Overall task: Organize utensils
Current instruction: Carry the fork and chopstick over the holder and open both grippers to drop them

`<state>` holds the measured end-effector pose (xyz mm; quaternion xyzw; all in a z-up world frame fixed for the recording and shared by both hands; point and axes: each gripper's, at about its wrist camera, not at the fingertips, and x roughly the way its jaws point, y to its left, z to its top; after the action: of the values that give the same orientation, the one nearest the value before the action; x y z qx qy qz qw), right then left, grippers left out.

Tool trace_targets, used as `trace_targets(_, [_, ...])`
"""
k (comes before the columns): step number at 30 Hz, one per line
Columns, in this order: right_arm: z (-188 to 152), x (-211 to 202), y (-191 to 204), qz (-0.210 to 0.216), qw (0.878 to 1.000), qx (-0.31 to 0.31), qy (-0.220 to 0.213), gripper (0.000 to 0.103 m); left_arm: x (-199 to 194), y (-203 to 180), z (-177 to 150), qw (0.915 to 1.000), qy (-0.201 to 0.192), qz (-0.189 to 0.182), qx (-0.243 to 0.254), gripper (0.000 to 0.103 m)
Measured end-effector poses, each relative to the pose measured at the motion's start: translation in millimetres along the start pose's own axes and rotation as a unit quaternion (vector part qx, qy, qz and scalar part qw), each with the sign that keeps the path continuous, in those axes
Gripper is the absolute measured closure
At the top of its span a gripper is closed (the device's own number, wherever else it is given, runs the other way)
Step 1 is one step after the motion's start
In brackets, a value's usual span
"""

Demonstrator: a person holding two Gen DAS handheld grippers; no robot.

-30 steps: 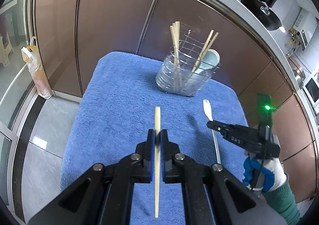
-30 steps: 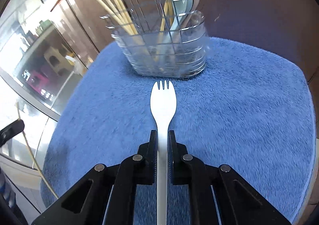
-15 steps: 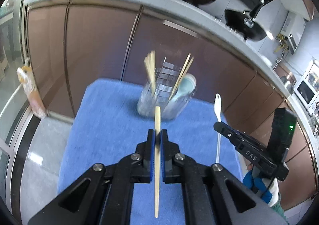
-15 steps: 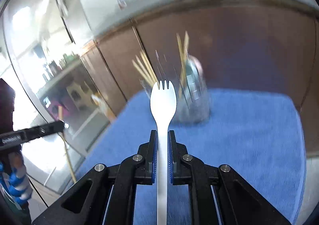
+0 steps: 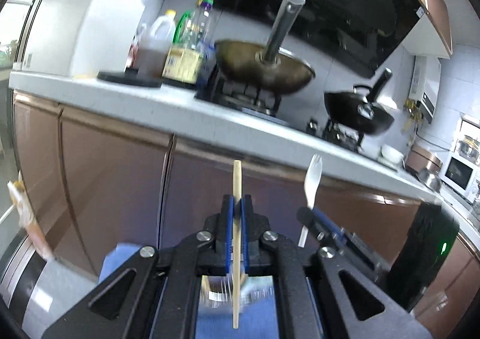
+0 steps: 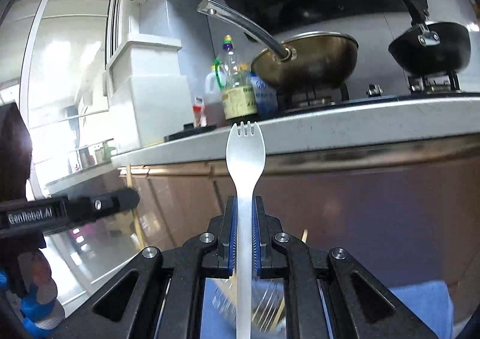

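My left gripper (image 5: 237,204) is shut on a wooden chopstick (image 5: 236,180) that stands upright between the pads. My right gripper (image 6: 243,204) is shut on a white spork (image 6: 245,146), tines up. In the left wrist view the right gripper (image 5: 310,216) shows close on the right with the spork (image 5: 313,180). In the right wrist view the left gripper (image 6: 129,199) shows at the left with the chopstick (image 6: 129,177). The clear utensil holder (image 5: 222,294) is blurred, low between the left fingers, and it also shows low in the right wrist view (image 6: 264,300).
A blue towel (image 6: 423,306) lies under the holder. Brown cabinet doors (image 5: 114,177) stand behind it under a white counter (image 5: 150,104). A brass wok (image 5: 264,68), a black pan (image 5: 360,110) and oil bottles (image 5: 183,47) sit on the counter.
Both grippers have tilted upward with chopstick and spork still held. The holder and towel have dropped to the bottom of both views; counter and pans now fill them.
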<state>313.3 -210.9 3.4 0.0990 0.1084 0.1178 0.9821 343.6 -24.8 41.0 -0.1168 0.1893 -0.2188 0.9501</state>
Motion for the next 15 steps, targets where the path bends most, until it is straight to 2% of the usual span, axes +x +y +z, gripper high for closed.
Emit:
trace_targets(3, [-4,26,-10,-0.014,1.000,-0.005,-0.015,0.093,26,1,-1,0.9995,-0.029,0.013,0.003,0.098])
trace_targets(7, [-20,53,-22,-0.036,0.999,-0.010,-0.022,0.093,62,8,-19,0.9975,-0.054,0.044,0.008,0.098])
trace_targets(12, [-57,67,-30,-0.071,0.997,-0.031,-0.012,0.092,94,20,-50,0.9967,-0.047,0.064,0.020,0.098])
trace_targets(14, [-65,59,-26,-0.088,0.994,-0.055,-0.031,0.091,97,25,-60,0.9971,-0.044,0.060,0.016,0.097])
trace_targets(15, [-65,55,-26,-0.084,0.994,-0.056,-0.030,0.090,97,27,-63,0.9973,-0.042,0.058,0.014,0.097])
